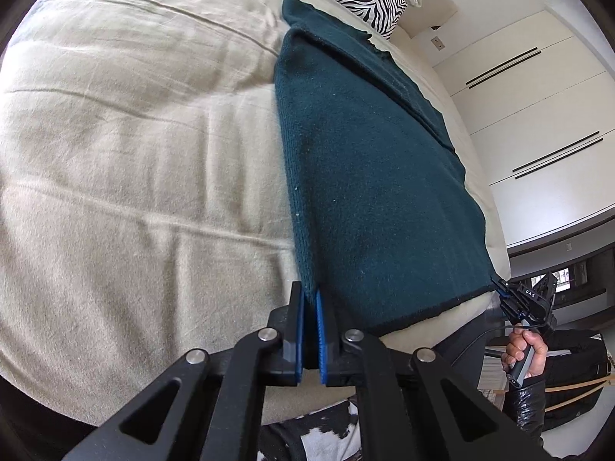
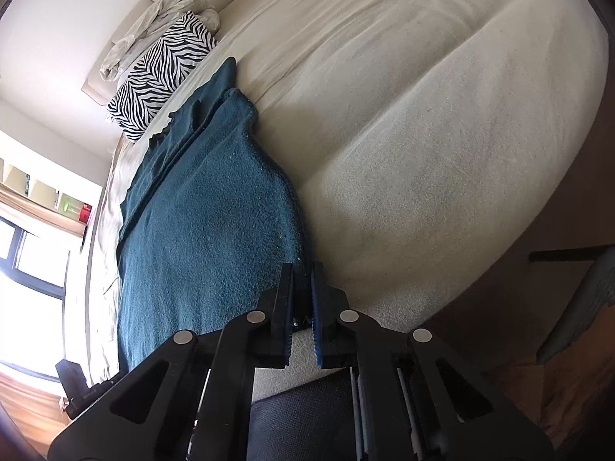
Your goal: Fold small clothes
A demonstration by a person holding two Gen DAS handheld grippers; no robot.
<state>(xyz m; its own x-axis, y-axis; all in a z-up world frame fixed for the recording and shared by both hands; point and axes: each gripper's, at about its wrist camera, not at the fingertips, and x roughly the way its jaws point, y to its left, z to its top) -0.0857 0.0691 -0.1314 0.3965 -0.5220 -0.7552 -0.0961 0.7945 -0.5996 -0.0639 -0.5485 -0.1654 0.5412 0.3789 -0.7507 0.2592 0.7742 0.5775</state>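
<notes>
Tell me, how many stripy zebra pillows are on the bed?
1. The zebra pillow lies at the far end of the bed, beyond the teal cloth, next to a crumpled white sheet. More may be out of view.

A dark teal fleece garment [image 1: 369, 176] lies folded lengthwise along the bed's edge, slightly rumpled.

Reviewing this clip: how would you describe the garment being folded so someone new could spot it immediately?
Start from the wide cream bed. Along one edge, below the zebra-striped pillow, lies a long dark teal knit garment. It is the only dark cloth on the bed, and both the left claw and right claw are pinching its near corners.
</notes>
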